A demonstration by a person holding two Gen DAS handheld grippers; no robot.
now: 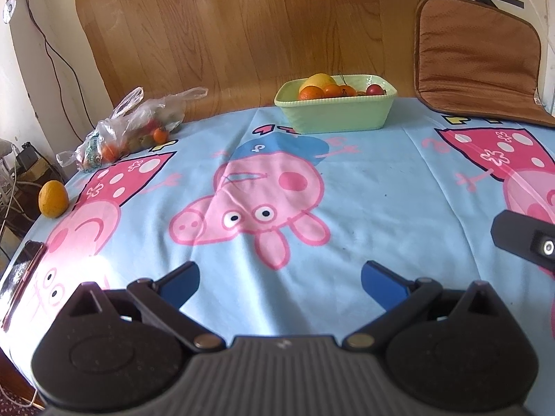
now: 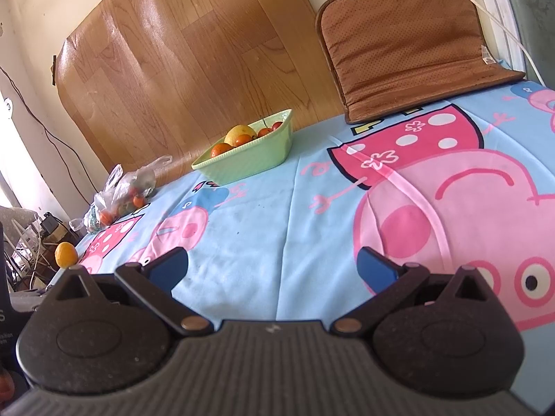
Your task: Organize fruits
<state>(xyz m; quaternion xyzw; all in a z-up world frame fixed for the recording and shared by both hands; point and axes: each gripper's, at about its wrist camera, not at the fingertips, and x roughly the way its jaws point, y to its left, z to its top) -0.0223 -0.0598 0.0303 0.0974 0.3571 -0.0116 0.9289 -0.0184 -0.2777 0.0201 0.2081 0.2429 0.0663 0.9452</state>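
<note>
A pale green bowl stands at the far middle of the table and holds oranges, a yellow fruit and a red one; it also shows in the right wrist view. A clear plastic bag with small fruits lies at the far left. A loose orange sits at the table's left edge. My left gripper is open and empty over the cloth. My right gripper is open and empty; part of it shows at the right of the left wrist view.
A light blue cartoon-pig tablecloth covers the table. A brown cushion leans at the back right, a wood-pattern sheet behind the bowl. A phone lies near the left edge. Cables and boxes sit beyond the left edge.
</note>
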